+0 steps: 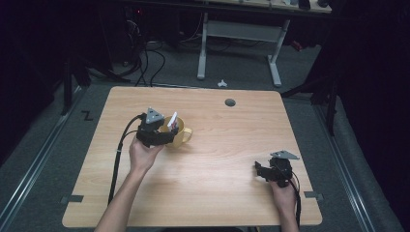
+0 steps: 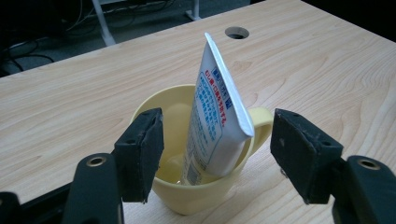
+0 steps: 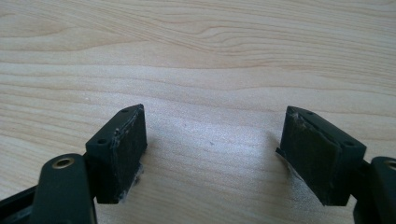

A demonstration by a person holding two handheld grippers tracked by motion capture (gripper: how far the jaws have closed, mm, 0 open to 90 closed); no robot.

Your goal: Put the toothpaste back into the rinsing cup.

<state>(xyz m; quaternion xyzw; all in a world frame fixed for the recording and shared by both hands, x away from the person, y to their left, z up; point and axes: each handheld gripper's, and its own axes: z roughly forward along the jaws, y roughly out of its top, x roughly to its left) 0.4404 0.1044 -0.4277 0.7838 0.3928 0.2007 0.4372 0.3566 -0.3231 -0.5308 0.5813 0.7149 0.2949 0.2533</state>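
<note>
Your left gripper (image 2: 217, 156) is at the yellow mug (image 2: 187, 186), which stands left of the middle of the bench (image 1: 217, 159). A white tube (image 2: 215, 112) stands in the mug and leans against the rim on the handle side. The jaws are wide open, one on each side of the mug, and the pads do not touch the mug or the tube.

The step looks like taking hold of the tube or the mug, and I cannot tell which one you want. If it is the tube, lift the gripper a little so the pads meet the tube above the rim, not the mug wall. Close slowly on the flat faces of the tube, because it is soft and can bend or slip. Pull it straight up so the mug does not tip. If it is the mug, close on its wall low down and keep it level, or the tube may fall out.

Your right gripper (image 1: 263, 170) rests near the right front corner of the bench. Its jaws are open too, with nothing between them but bare wood.

The bench top is light wood with a round hole (image 1: 230, 102) near the far edge. Around it is grey floor with black cables (image 1: 150, 63), and a white desk frame (image 1: 239, 46) stands behind. The room is dark.
</note>
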